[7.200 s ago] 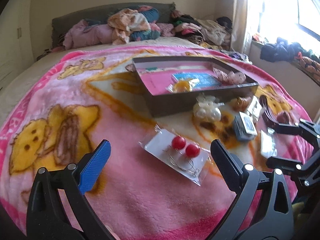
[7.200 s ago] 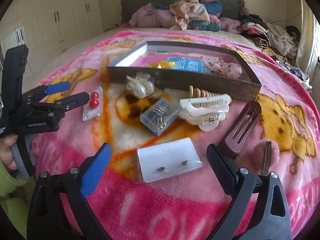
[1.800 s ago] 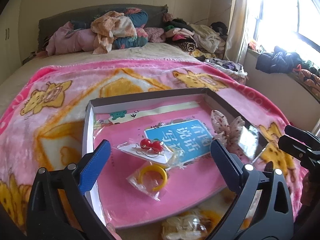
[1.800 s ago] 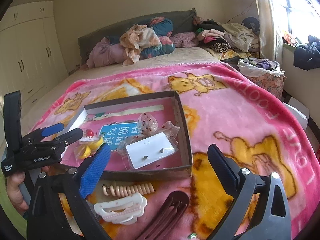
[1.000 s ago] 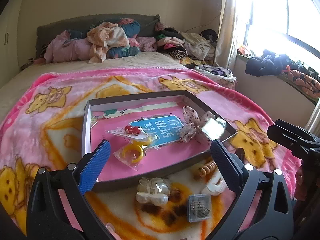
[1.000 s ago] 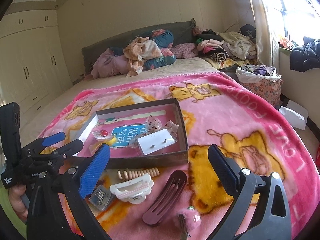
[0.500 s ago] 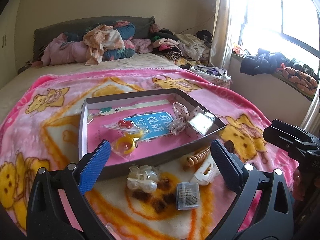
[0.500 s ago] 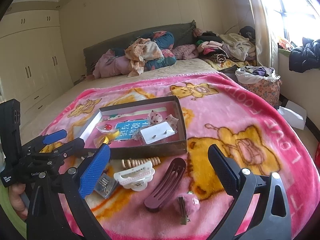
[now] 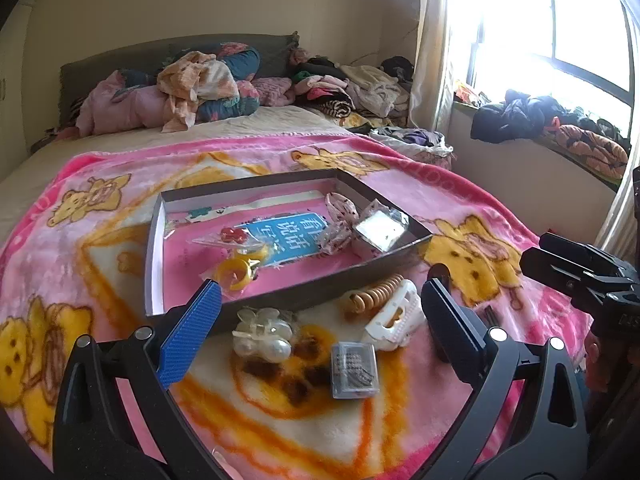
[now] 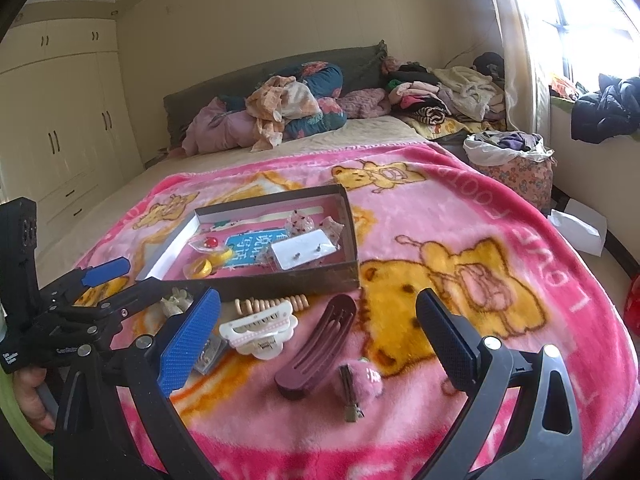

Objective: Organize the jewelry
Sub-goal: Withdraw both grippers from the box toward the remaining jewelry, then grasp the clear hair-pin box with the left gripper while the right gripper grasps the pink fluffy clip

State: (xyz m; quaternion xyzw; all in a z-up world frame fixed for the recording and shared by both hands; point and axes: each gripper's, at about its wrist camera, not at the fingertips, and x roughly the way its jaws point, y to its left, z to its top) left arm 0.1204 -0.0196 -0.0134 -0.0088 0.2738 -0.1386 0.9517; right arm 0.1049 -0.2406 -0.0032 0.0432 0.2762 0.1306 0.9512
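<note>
A shallow dark box (image 9: 158, 248) (image 10: 352, 236) with a pink floor lies on the blanket. In it lie a red earring card (image 9: 230, 236), a yellow ring (image 9: 236, 274), a stud earring card (image 10: 304, 254) and a patterned bow (image 9: 340, 216). In front of the box lie a pearl clip (image 9: 262, 334), a small clear case (image 9: 354, 368), a white claw clip (image 10: 260, 328), a wooden bead coil (image 9: 378, 294), a maroon hair clip (image 10: 320, 352) and a pink fuzzy clip (image 10: 362, 384). My left gripper (image 9: 320, 332) is open above the pearl clip and case. My right gripper (image 10: 320, 344) is open above the maroon clip.
The pink bear blanket (image 9: 72, 264) covers the near half of the bed. Piled clothes (image 9: 200, 84) lie at the headboard. A window sill with clothes (image 9: 560, 132) is on the right, wardrobes (image 10: 60, 128) on the left. A cloth-filled basket (image 10: 512, 160) stands beside the bed.
Both grippers have drawn back from the box, empty. The red earring card and the stud earring card, on the blanket earlier, now lie in the box.
</note>
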